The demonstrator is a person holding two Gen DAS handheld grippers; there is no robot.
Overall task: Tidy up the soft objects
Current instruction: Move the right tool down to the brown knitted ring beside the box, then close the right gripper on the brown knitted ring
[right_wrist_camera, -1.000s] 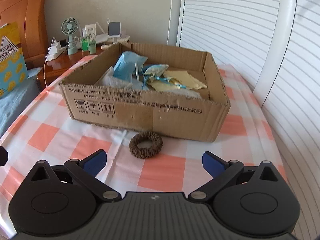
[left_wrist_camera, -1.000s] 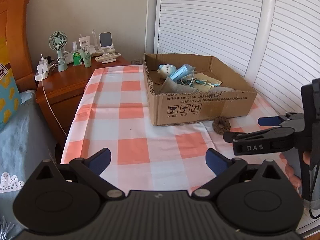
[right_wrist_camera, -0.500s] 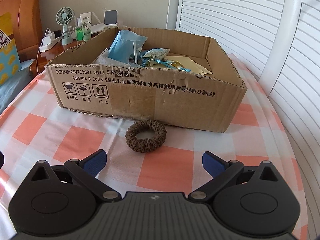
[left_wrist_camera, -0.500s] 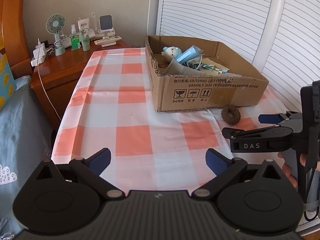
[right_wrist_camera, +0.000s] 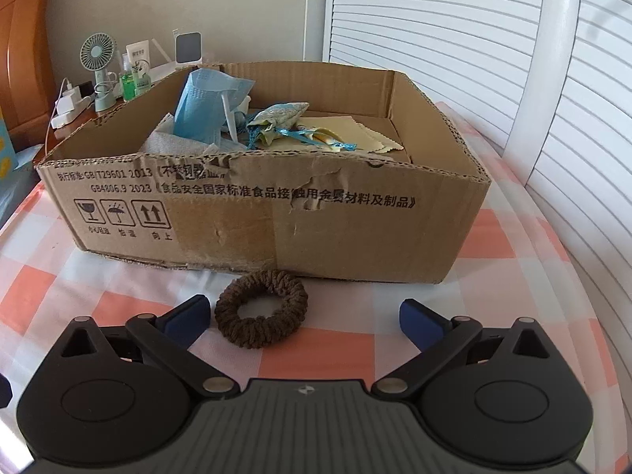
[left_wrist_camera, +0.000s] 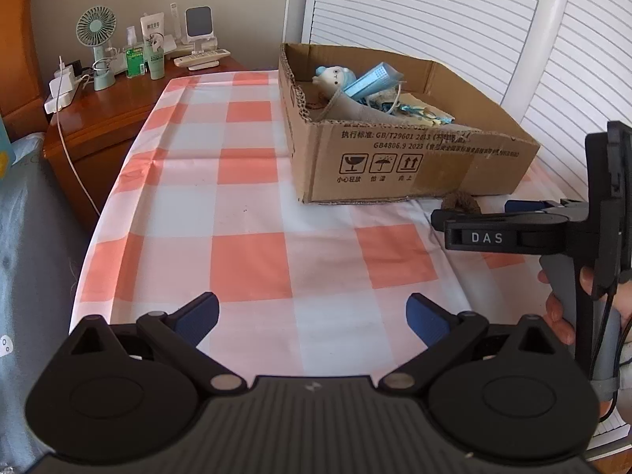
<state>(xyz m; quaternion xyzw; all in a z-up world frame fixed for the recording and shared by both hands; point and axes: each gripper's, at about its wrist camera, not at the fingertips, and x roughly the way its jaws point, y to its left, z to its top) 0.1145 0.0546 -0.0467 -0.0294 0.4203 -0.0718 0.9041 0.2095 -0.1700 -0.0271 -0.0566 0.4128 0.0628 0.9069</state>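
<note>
The right gripper (right_wrist_camera: 302,318) has been brought closer to the brown hair tie (right_wrist_camera: 261,308), which now lies between its spread blue fingertips (right_wrist_camera: 185,316), nearer the left one, untouched. The hair tie rests on the checked tablecloth (right_wrist_camera: 395,308) just in front of the cardboard box (right_wrist_camera: 276,221), where a blue face mask (right_wrist_camera: 205,102) is seen. The left gripper (left_wrist_camera: 312,316) is held wide open over the tablecloth, gripping nothing
</note>
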